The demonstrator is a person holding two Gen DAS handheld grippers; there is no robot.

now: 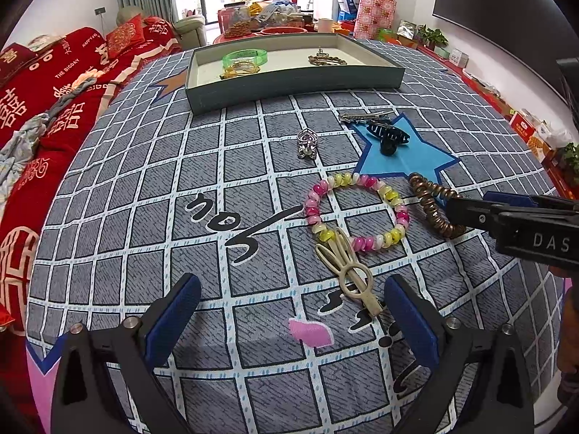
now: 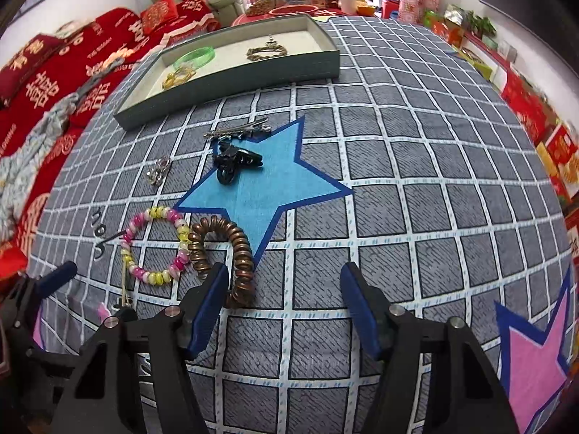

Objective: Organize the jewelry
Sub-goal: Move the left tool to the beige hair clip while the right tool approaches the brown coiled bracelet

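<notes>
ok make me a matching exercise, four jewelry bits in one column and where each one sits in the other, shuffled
Things:
1. green bangle
2. black claw clip
3. brown coil bracelet
4. cream hair clip

Places:
A. on the blue star
B. inside the tray
C. on the cloth, overlapping the pink and yellow bead bracelet
D. on the cloth at the tip of the right gripper

Pairs: 1-B, 2-A, 3-D, 4-C

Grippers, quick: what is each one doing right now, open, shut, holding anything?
Left gripper: open, empty, above the cream hair clip.
Right gripper: open, holding nothing, one finger at the brown coil bracelet.
</notes>
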